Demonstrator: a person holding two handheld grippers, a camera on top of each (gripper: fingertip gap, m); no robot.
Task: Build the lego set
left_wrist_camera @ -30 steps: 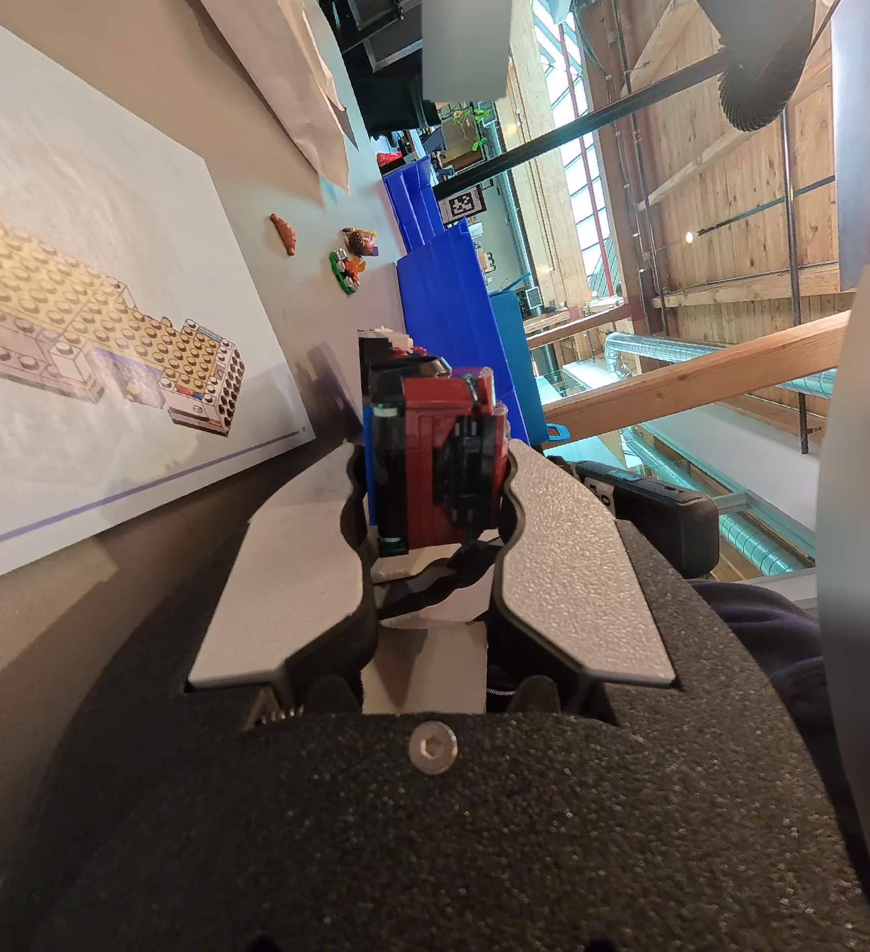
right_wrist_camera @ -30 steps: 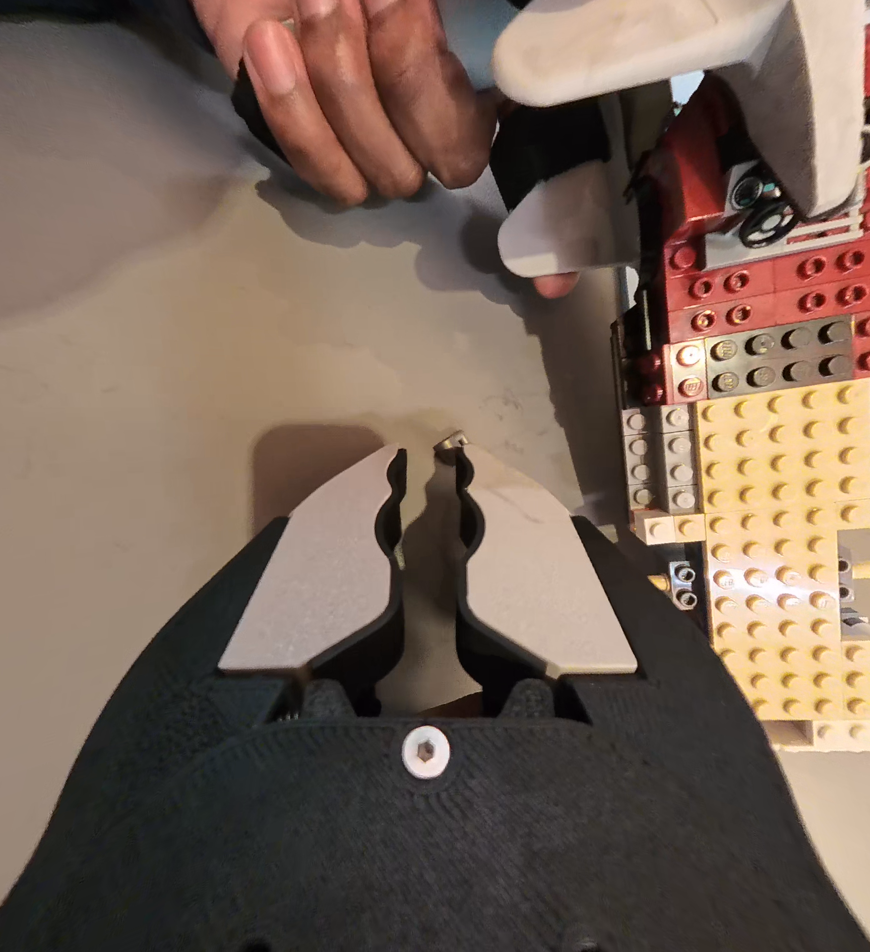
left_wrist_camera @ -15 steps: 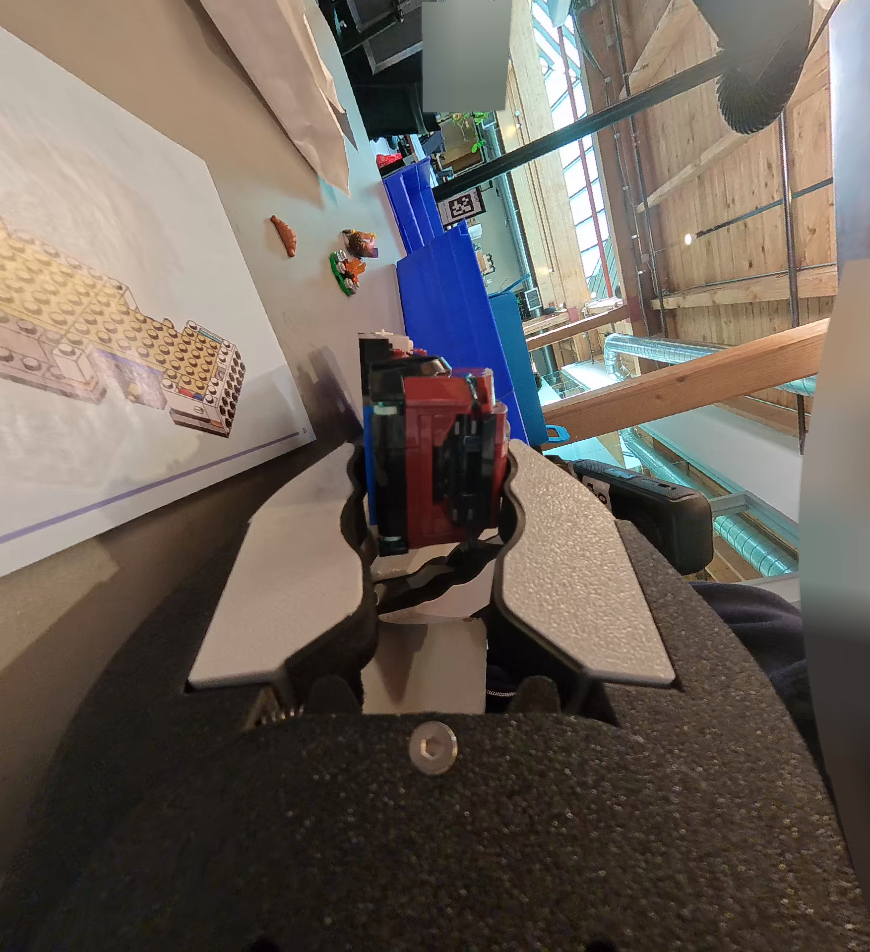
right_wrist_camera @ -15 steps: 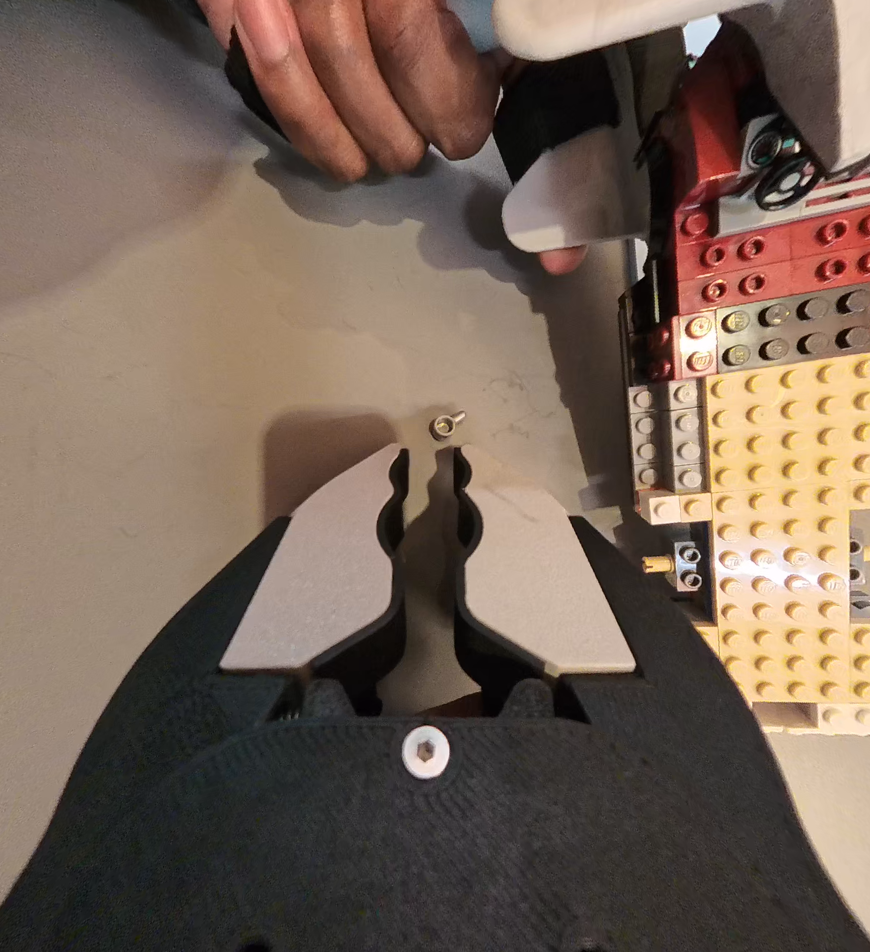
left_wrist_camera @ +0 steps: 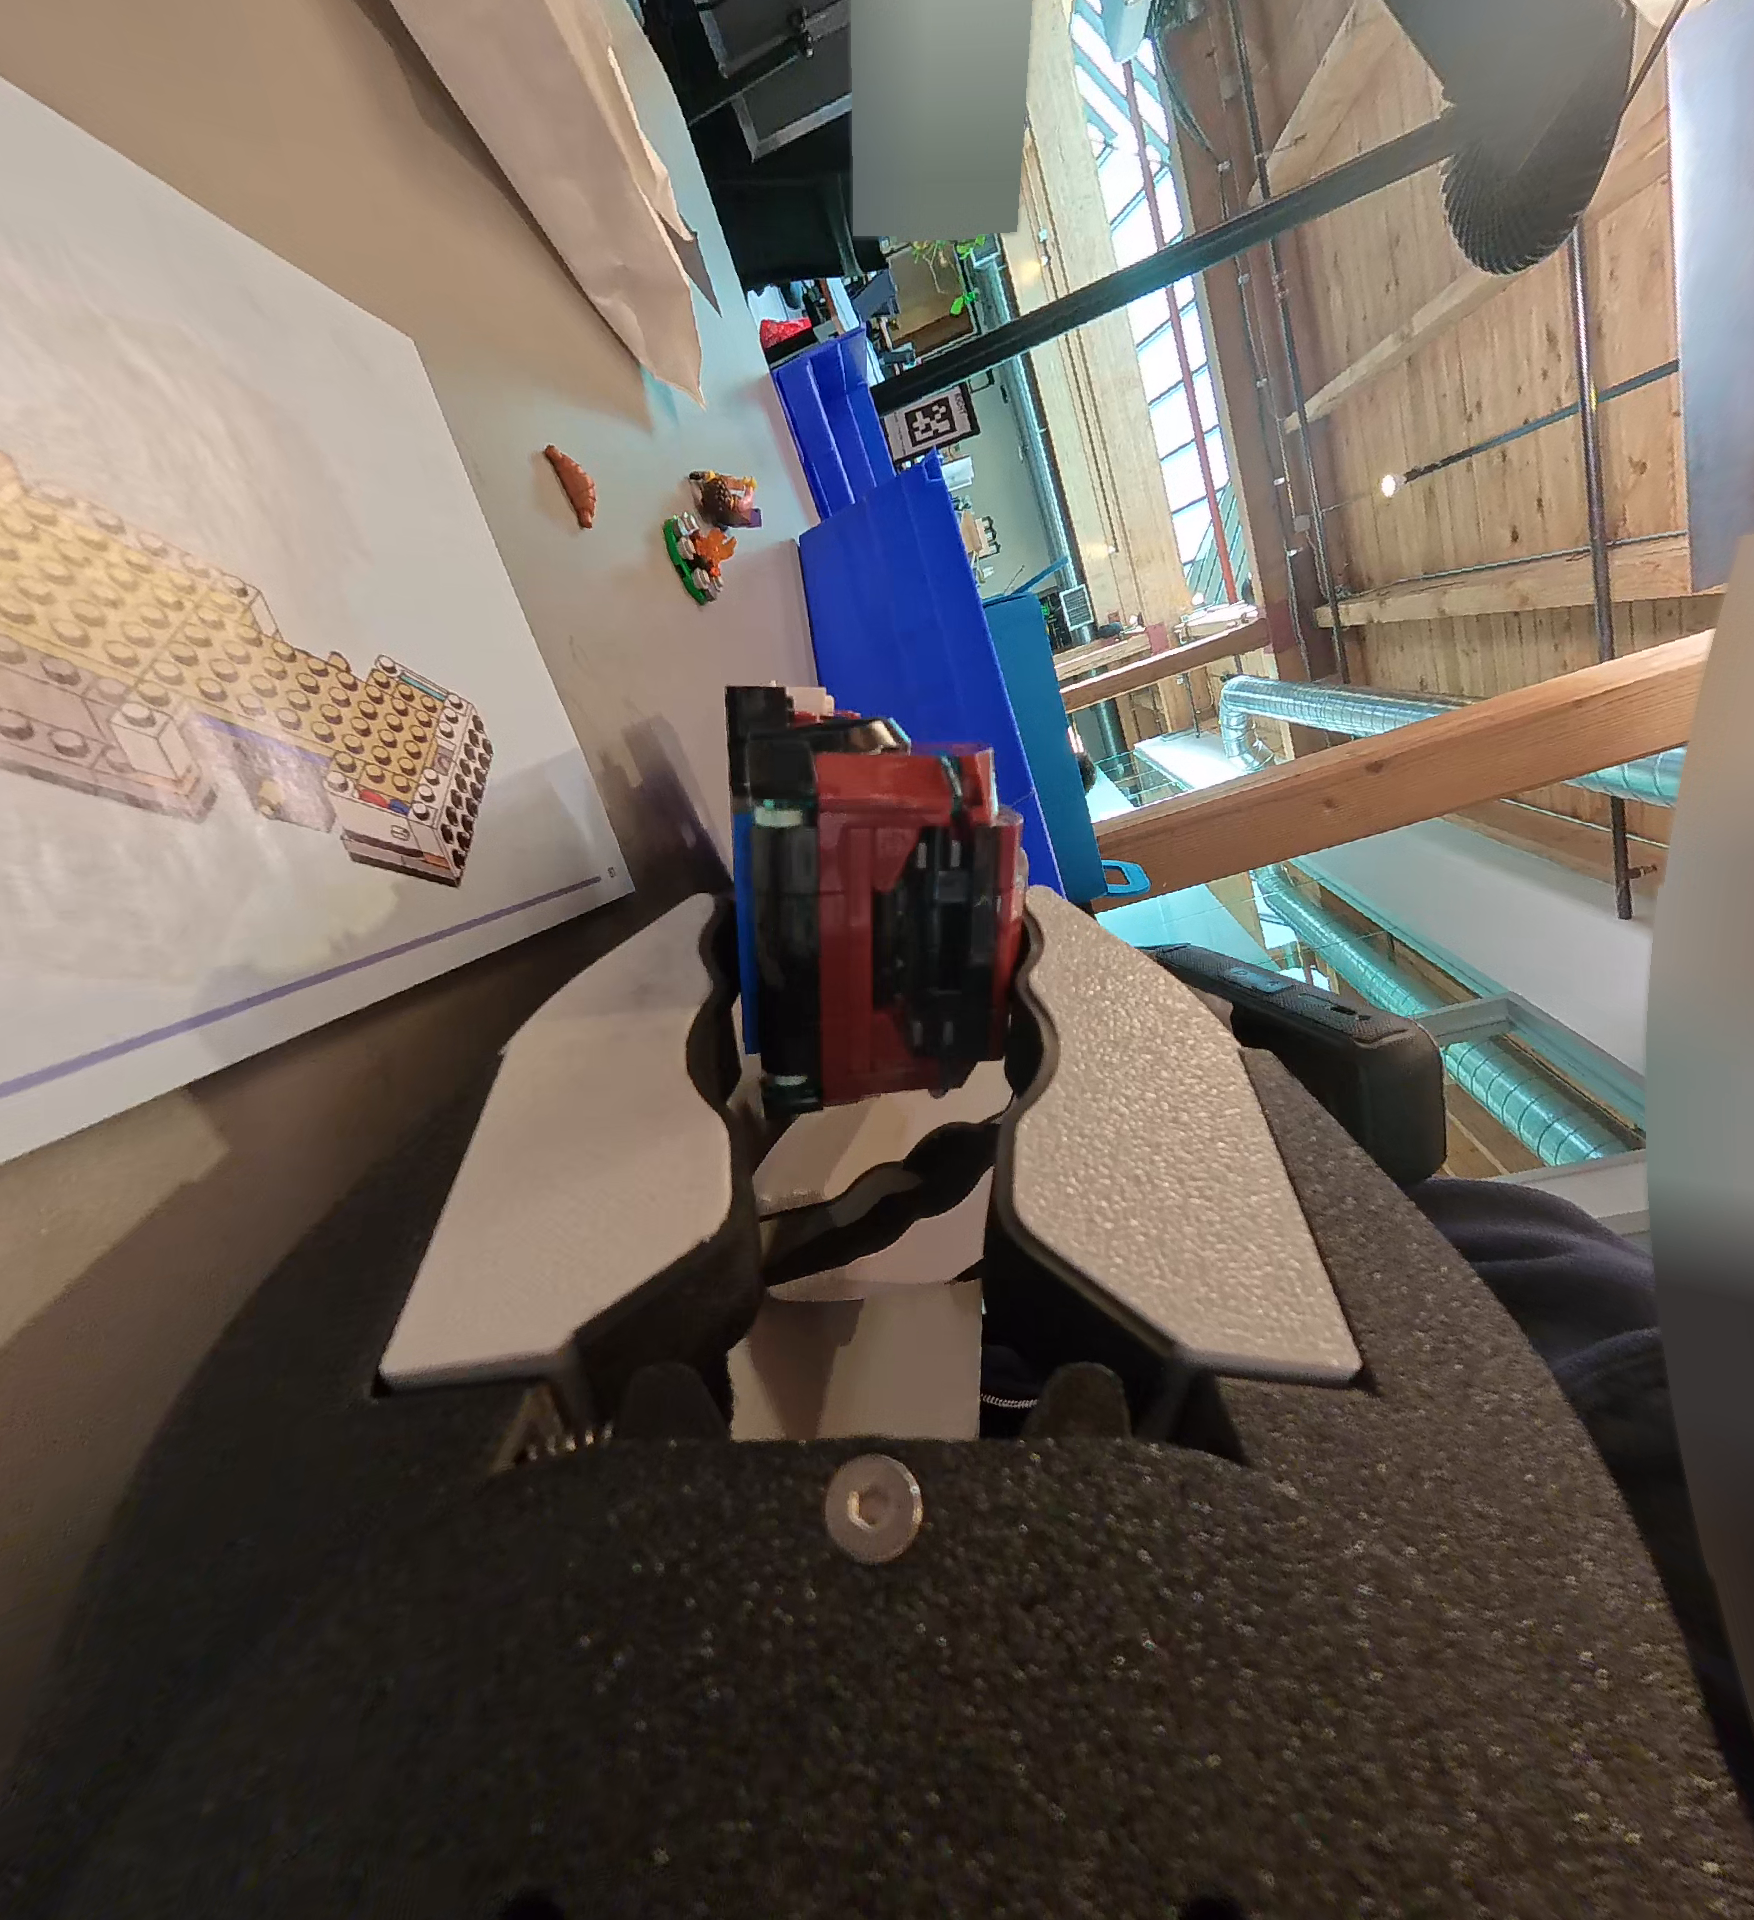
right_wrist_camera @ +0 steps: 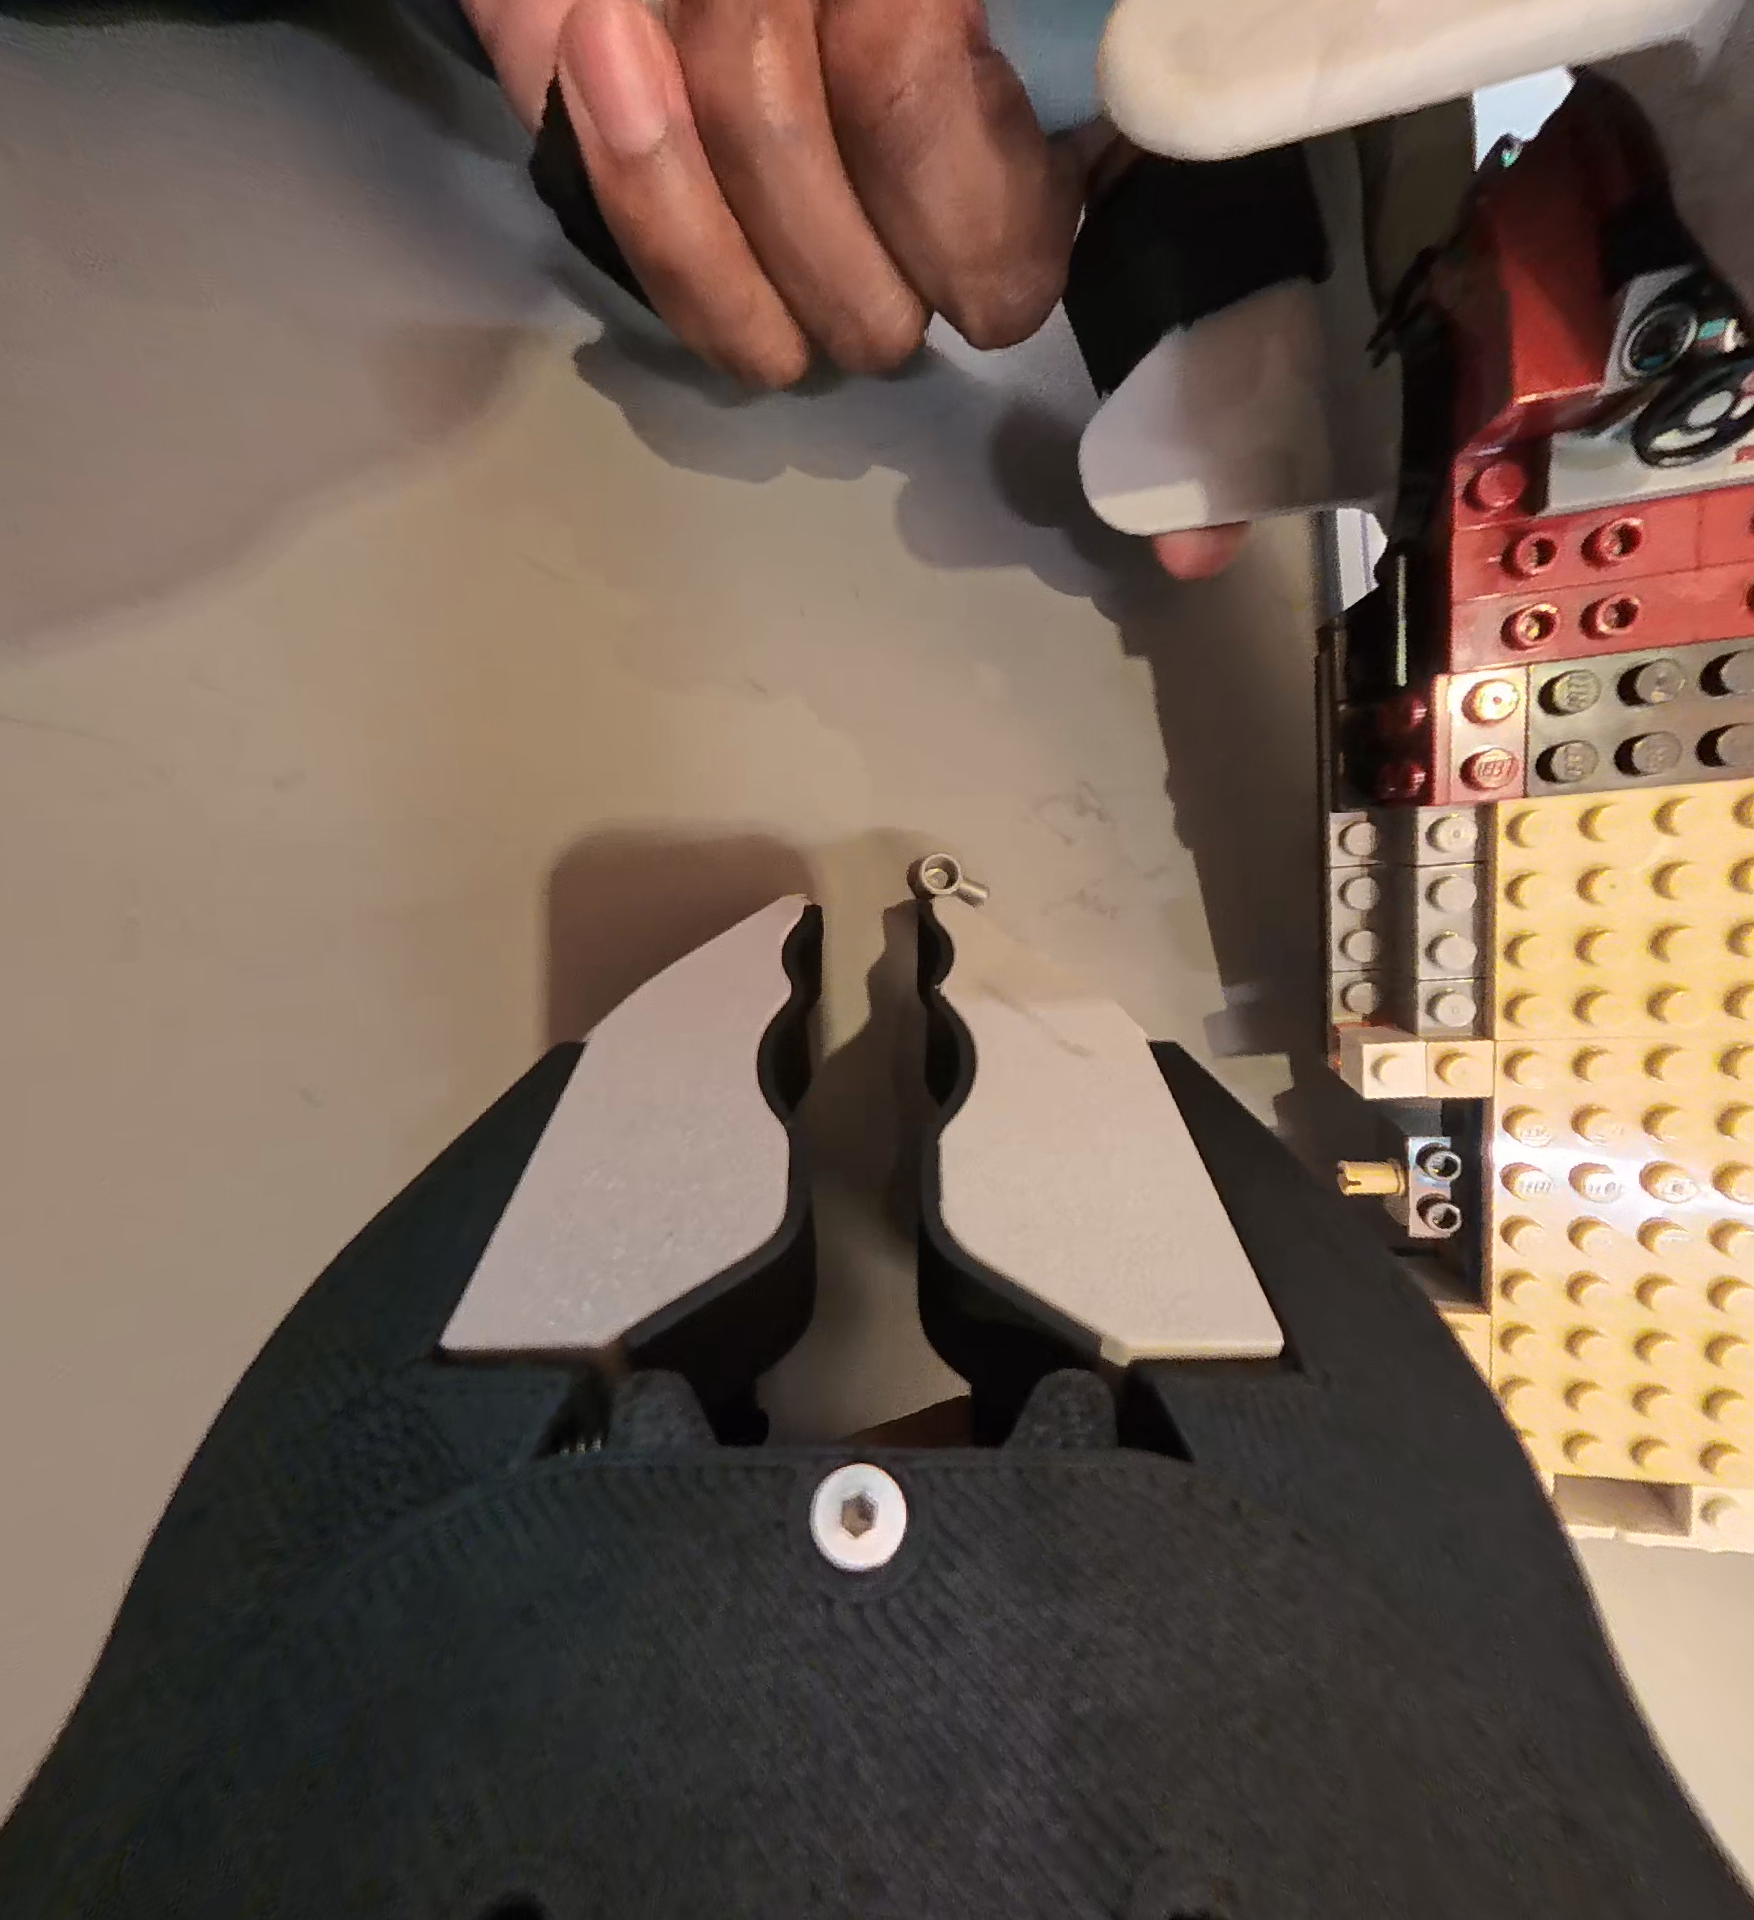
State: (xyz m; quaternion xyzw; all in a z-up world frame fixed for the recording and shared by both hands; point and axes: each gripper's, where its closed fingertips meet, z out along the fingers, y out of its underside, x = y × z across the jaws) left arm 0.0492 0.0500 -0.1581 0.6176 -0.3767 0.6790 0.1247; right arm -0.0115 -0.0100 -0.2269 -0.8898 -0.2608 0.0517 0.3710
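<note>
Left hand-held gripper [left_wrist_camera: 873, 935] clamps the brick model [left_wrist_camera: 883, 914]; right hand-held gripper [right_wrist_camera: 868, 914], fingers apart, should centre on the small grey piece [right_wrist_camera: 946, 878]

Left wrist cam sits low, rolled sideways, so the table [left_wrist_camera: 260, 125] runs up the left edge; it looks along its own fingers [left_wrist_camera: 1153, 1122] at the red end of the brick model [left_wrist_camera: 883, 935], v. close, w/ a wooden hall far behind. Right wrist cam looks straight down on the table [right_wrist_camera: 229, 727] from close above. Both views share the brick model [right_wrist_camera: 1631, 935] & the left gripper [right_wrist_camera: 1216, 447]
</note>
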